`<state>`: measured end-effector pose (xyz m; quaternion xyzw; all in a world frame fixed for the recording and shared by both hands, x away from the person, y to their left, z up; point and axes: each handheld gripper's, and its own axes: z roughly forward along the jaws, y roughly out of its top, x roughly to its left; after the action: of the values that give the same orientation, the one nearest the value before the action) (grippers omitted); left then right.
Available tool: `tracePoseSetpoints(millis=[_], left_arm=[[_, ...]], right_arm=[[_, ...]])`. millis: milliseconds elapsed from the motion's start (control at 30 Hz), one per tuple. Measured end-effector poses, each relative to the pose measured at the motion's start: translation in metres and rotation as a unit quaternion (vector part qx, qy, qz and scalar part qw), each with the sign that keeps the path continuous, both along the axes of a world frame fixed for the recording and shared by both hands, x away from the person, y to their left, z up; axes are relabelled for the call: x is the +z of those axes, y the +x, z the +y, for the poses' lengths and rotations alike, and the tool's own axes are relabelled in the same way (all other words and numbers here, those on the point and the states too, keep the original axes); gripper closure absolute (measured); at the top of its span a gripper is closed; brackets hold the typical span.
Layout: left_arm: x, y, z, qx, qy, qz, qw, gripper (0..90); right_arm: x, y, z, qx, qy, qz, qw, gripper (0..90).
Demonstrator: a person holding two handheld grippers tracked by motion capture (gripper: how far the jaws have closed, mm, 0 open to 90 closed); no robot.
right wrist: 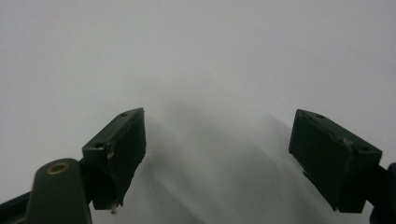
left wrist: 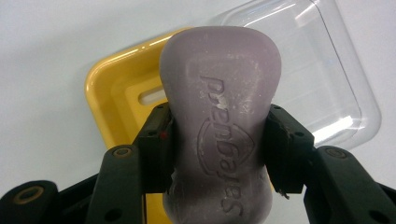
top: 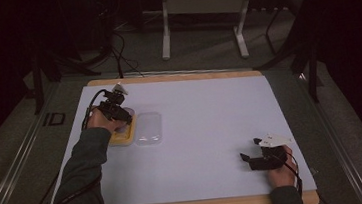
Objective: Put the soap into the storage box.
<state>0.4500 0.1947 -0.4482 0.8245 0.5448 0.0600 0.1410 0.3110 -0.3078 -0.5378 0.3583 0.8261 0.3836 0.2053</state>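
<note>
While left tongs [left wrist: 217, 140] clamp one soap bar [left wrist: 219, 112] — one yellow dish [left wrist: 109, 88] | perhaps one lid [left wrist: 322, 79]

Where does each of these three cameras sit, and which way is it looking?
High view: above the table's near edge, facing forward and down; both forearms show, left gripper and right gripper.
Left gripper view: rides the left gripper, looking down past its jaws at the purple soap bar.
Right gripper view: rides the right gripper, facing bare white tabletop.
Shared: yellow soap dish, clear plastic lid.
</note>
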Motion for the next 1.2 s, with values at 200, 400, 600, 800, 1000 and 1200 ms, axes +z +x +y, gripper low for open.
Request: tracePoseSetpoints(millis=[200, 400, 600, 800, 1000, 1200], left_arm=[[-0.0016, 0.0006, 0.0005, 0.009, -0.001, 0.0, 1.0, 49.8], [-0.0037, 0.0014, 0.0011, 0.022, -0.008, 0.0, 0.9997, 49.8], [-0.0049, 0.0013, 0.0011, 0.031, -0.011, 0.003, 0.9994, 49.8], [-0.0067, 0.0012, 0.0027, 0.046, -0.009, 0.006, 0.9989, 49.8], [-0.0083, 0.0013, 0.0031, 0.054, -0.009, 0.009, 0.9985, 49.8], [-0.0097, 0.0015, 0.0034, 0.061, -0.008, 0.012, 0.998, 49.8]], right_arm=[[0.0, 0.0001, -0.0001, 0.001, 0.0, -0.001, 1.0, 18.5], [0.0, 0.0001, 0.0, 0.001, -0.001, -0.001, 1.0, 18.5], [0.0, 0.0001, 0.0002, 0.001, -0.001, -0.001, 1.0, 18.5], [0.0, 0.0001, 0.0002, 0.001, -0.002, -0.001, 1.0, 18.5], [-0.0001, 0.0001, 0.0003, 0.001, -0.002, -0.001, 1.0, 18.5], [-0.0001, 0.0, 0.0005, 0.001, -0.002, 0.0, 1.0, 18.5]])
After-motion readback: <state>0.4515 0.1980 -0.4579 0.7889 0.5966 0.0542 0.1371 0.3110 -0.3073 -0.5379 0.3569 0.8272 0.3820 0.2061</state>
